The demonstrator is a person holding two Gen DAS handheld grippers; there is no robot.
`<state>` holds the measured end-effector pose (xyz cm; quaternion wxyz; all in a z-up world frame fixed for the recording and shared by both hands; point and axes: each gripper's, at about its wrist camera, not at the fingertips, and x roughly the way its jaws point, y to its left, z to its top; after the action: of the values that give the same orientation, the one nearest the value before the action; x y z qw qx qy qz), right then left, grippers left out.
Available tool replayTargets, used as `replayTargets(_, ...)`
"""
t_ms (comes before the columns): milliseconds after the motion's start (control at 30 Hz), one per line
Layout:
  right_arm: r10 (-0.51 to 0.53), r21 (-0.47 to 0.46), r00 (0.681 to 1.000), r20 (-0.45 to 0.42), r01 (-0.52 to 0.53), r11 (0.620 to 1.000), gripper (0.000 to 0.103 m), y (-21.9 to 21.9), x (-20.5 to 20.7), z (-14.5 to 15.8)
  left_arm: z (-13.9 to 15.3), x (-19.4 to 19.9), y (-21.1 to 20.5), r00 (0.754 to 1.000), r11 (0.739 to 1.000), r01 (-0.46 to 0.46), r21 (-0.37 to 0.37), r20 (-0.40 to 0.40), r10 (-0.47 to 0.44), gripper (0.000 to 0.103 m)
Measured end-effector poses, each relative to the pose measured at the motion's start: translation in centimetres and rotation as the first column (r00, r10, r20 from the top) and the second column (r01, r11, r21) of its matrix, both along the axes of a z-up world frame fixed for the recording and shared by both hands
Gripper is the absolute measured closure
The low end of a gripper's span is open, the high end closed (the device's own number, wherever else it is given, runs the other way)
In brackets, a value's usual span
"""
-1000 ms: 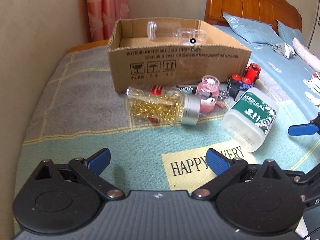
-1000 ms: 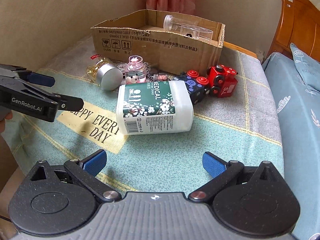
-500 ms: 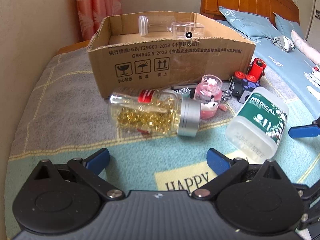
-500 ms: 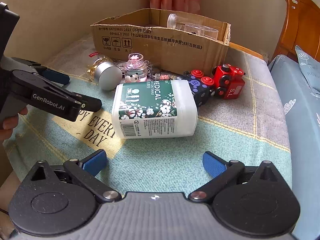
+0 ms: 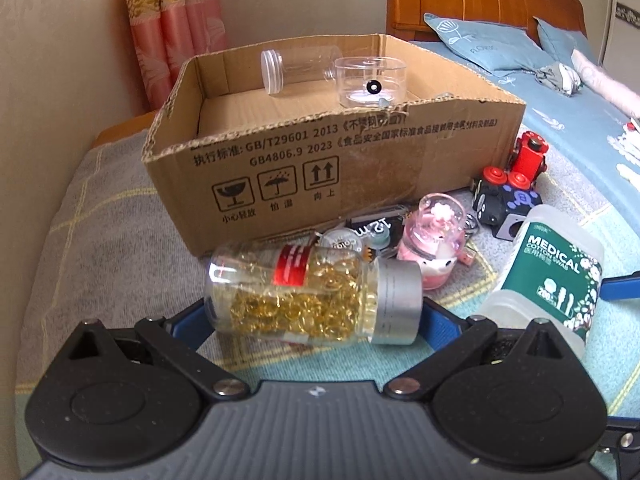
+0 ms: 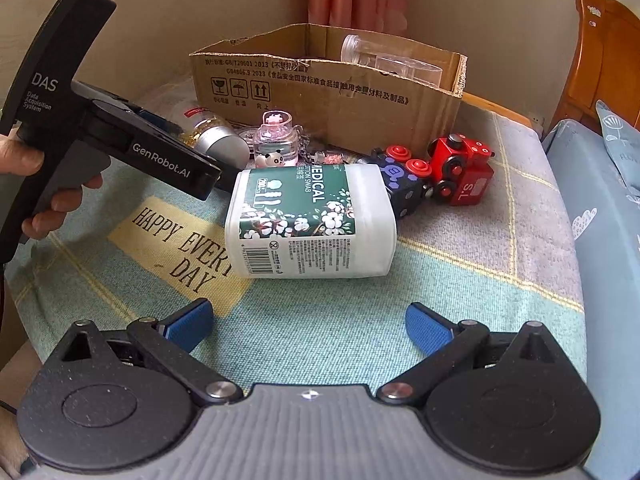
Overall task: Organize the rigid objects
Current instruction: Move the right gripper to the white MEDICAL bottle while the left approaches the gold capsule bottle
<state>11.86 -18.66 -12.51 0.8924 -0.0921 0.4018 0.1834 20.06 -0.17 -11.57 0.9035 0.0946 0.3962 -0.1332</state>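
A clear bottle of gold capsules (image 5: 304, 300) with a silver cap lies on its side on the blanket, between the open fingers of my left gripper (image 5: 312, 322); whether the pads touch it is hidden. It also shows in the right wrist view (image 6: 212, 140). A white cotton swab tub (image 6: 312, 220) lies in front of my open, empty right gripper (image 6: 308, 322); it also shows in the left wrist view (image 5: 548, 280). The cardboard box (image 5: 340, 160) behind holds two clear jars (image 5: 372, 80).
A pink panda keychain globe (image 5: 436, 240), a dark cube toy (image 5: 504, 204) with red knobs and a red toy train (image 6: 464, 168) lie by the box. A wall runs along the left, a wooden headboard (image 5: 480, 0) and blue pillows at the back right.
My left gripper has moved forward, so the capsule bottle now lies between its fingers. My right gripper has moved a little closer to the swab tub.
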Motion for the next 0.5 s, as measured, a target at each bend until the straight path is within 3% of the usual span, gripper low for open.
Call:
replayTargets(133,-0.001,0.002,1.000,0.005,0.001,1.000,0.000,0.0,0.0,0.0,0.2,-0.3,-0.7,0.999,0.999,0.016,0.048,0.032,-0.018,0.002)
replayTargets(233,-0.001,0.002,1.000,0.005,0.001,1.000,0.000,0.0,0.0,-0.1,0.4,-0.4,-0.6,0.999,0.999,0.009,0.044,0.037,-0.011,0.006)
replayTargets(500,-0.006,0.002,1.000,0.004,0.006,1.000,0.000,0.1,0.1,0.0,0.6,-1.5,0.5,0.999,0.999,-0.040,0.015,-0.005,0.040,0.007)
